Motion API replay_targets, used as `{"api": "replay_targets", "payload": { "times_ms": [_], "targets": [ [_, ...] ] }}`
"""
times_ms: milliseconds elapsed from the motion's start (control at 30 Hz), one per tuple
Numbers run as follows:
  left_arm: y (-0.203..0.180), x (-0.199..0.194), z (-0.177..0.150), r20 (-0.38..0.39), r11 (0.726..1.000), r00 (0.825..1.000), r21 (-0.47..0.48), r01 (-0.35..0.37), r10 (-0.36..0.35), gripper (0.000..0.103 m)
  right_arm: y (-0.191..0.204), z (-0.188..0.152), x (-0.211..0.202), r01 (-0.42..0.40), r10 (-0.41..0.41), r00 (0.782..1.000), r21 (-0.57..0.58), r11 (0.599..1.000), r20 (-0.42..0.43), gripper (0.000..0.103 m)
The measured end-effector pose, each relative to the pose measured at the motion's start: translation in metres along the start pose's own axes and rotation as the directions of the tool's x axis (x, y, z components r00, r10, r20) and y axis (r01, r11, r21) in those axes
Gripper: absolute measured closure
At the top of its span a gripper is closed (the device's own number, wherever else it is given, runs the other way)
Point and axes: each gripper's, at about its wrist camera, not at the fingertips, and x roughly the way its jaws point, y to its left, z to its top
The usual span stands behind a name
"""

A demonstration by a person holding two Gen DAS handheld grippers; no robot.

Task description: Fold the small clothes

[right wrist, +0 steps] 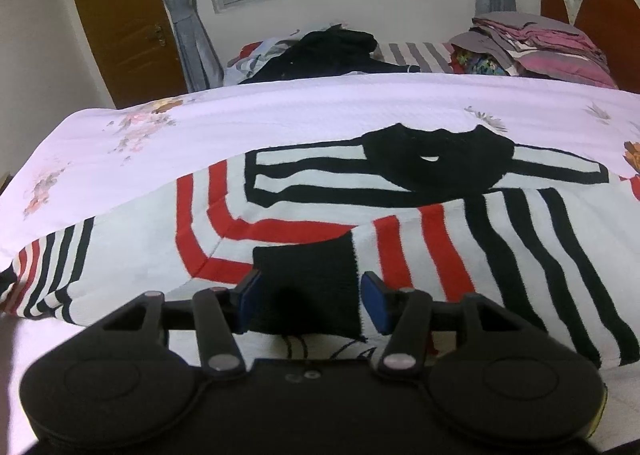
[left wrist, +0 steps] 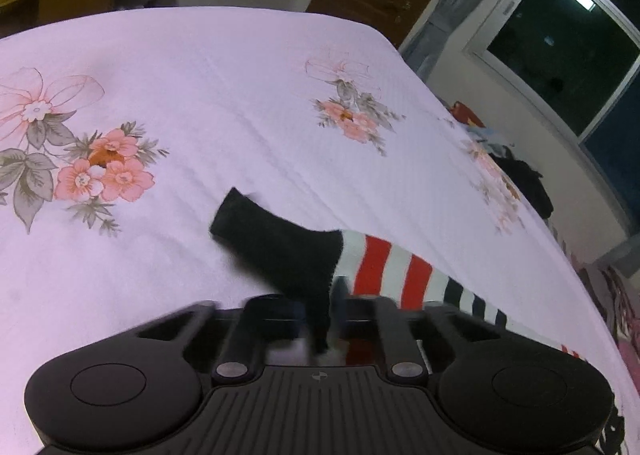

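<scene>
Striped knit, white with red and black bands: the sweater (right wrist: 360, 215) lies on the bed (right wrist: 280, 115), spread over the flowered sheet (left wrist: 200, 115). In the right wrist view its black collar (right wrist: 436, 163) sits at the far side and the body runs toward me, mostly flat.

Left tool (left wrist: 320, 319): clenched on a sleeve's black cuff (left wrist: 280, 239). The cloth rises from between the fingers and the cuff's end stands free above the sheet, so this sleeve is lifted, not lying. Behind it the sleeve's red and white bands trail off to the right.

Right tool (right wrist: 308, 303): fingers apart, blue pads (right wrist: 250, 295) on either side of the other black cuff (right wrist: 308, 287). That cuff lies on top of the sweater's front. Whether the pads press the cuff or only flank it, I cannot tell; there seems to be a sliver of gap on the right side.

Progress, as I judge it: early to middle. One sleeve looks already laid across the body; the second is in my left grip and not yet laid over. No crosswise fold of the body shows. Left to do: bring the left sleeve in over the front, then fold hem toward collar, then set it aside.

At the bed's far edge: a dark heap of clothes (right wrist: 332, 51), probably waiting, and a folded stack (right wrist: 540, 43) by the headboard.
</scene>
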Motion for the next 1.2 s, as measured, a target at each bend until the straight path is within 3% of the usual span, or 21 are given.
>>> {"api": "replay_targets", "payload": {
  "times_ms": [133,200,333,467,567,733,800,833,967,1033,1067,1133,1200],
  "targets": [
    [-0.017,-0.015,0.002,0.026,0.996,0.997,0.056,0.068,-0.069,0.097,-0.006,0.0,0.001,0.015,-0.015,1.0,0.008,1.0,0.003,0.052],
    [-0.036,-0.025,0.002,0.035,0.987,0.991,0.099,0.126,-0.13,0.098,-0.007,-0.003,0.014,0.03,-0.03,0.998,0.0,1.0,-0.051,0.052],
    [-0.091,-0.05,-0.004,0.037,0.943,0.961,0.207,0.262,-0.275,0.098,-0.016,-0.004,0.01,-0.016,0.018,0.999,0.054,0.998,-0.027,0.053],
    [-0.161,-0.073,-0.027,-0.008,0.855,0.905,0.323,0.406,-0.426,0.098,-0.033,0.001,-0.017,-0.039,0.035,0.998,0.089,0.995,0.048,0.052],
    [-0.21,-0.082,-0.06,-0.106,0.777,0.854,0.369,0.51,-0.51,0.098,-0.053,0.001,-0.035,-0.028,0.02,0.997,0.117,0.993,0.068,0.051],
    [-0.286,-0.085,-0.143,-0.287,0.629,0.775,0.459,0.628,-0.564,0.098,-0.101,-0.014,-0.061,0.004,-0.019,0.997,0.188,0.982,0.077,0.051],
    [-0.306,-0.083,-0.174,-0.353,0.587,0.76,0.486,0.647,-0.545,0.097,-0.116,-0.021,-0.068,0.03,-0.045,0.996,0.196,0.98,0.071,0.051],
    [-0.314,-0.08,-0.19,-0.379,0.585,0.77,0.502,0.637,-0.514,0.097,-0.123,-0.025,-0.071,0.042,-0.056,0.996,0.203,0.978,0.067,0.051],
    [-0.326,-0.074,-0.231,-0.462,0.553,0.78,0.55,0.625,-0.422,0.097,-0.144,-0.033,-0.08,0.032,-0.049,0.996,0.233,0.972,0.069,0.049],
    [-0.326,-0.077,-0.232,-0.454,0.562,0.788,0.554,0.615,-0.415,0.095,-0.149,-0.035,-0.084,0.021,-0.043,0.996,0.25,0.968,0.081,0.038],
    [-0.325,-0.08,-0.23,-0.447,0.572,0.795,0.553,0.606,-0.41,0.089,-0.151,-0.036,-0.086,0.015,-0.038,0.996,0.252,0.968,0.087,0.036],
    [-0.325,-0.085,-0.224,-0.438,0.584,0.801,0.55,0.597,-0.407,0.036,-0.151,-0.035,-0.086,0.002,-0.024,0.996,0.249,0.968,0.086,0.036],
    [-0.313,-0.097,-0.215,-0.383,0.598,0.819,0.56,0.573,-0.426,0.026,-0.148,-0.031,-0.086,-0.019,-0.003,0.996,0.241,0.97,0.09,0.036]
  ]
}}
